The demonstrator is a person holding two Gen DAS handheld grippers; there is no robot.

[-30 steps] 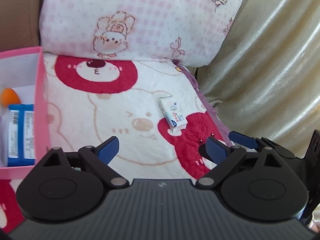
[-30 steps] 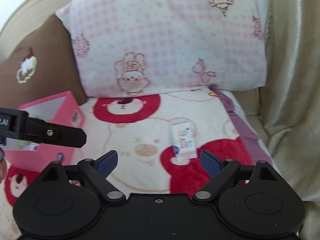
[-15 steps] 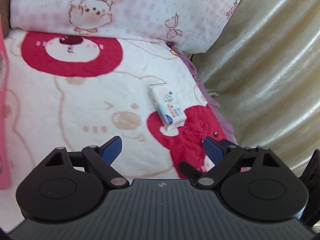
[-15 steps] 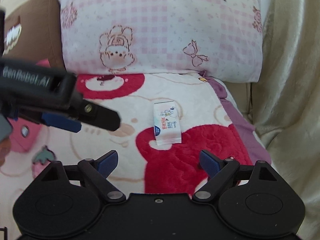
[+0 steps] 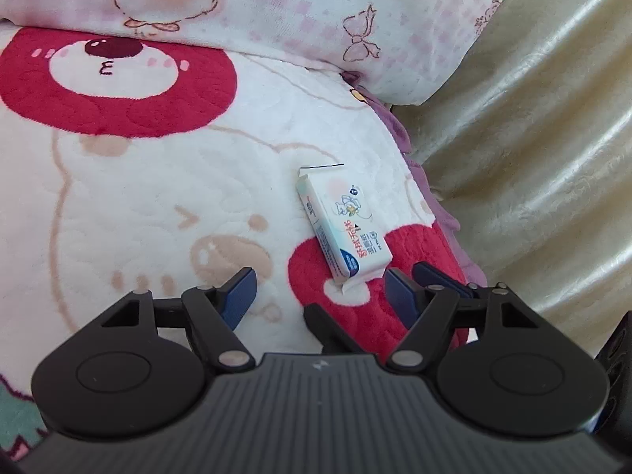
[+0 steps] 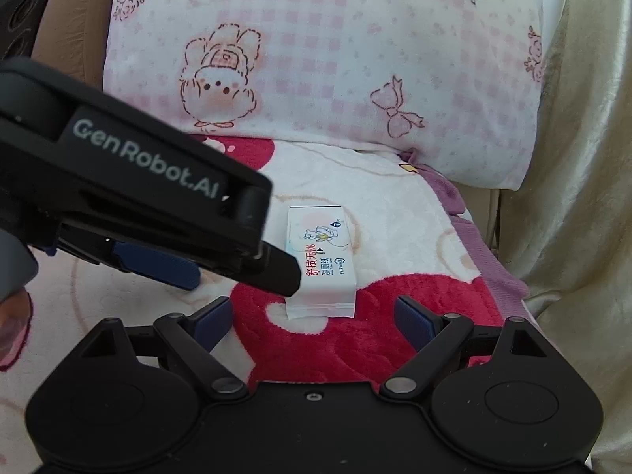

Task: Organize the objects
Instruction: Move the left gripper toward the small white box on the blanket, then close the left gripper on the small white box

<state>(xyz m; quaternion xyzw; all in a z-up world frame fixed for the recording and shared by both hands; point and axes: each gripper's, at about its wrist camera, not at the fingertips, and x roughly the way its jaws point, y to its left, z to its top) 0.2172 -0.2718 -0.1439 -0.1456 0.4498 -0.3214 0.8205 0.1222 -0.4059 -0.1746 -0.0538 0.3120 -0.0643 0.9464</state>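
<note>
A small white wipes packet [image 5: 341,221] lies flat on the bear-print blanket [image 5: 130,181], its near end over a red patch. My left gripper [image 5: 320,286] hovers just short of that end. Its jaws are closing, its blue pads stand apart from the packet, and nothing is between them. In the right wrist view the same packet [image 6: 322,260] lies straight ahead of my right gripper [image 6: 313,316], which is wide open and empty. One of the left gripper's fingers [image 6: 252,252] reaches in from the left there and covers the packet's lower left corner.
A pink checked pillow [image 5: 276,4] lies along the far edge of the blanket. Cream shiny fabric [image 5: 533,158] hangs down on the right, past the blanket's purple trim [image 6: 474,237]. A brown headboard [image 6: 67,39] shows at the upper left.
Both grippers came down and closer to the packet. The left jaws narrowed. The pink box slid out of the left view, and the left gripper now fills the left of the right view.
</note>
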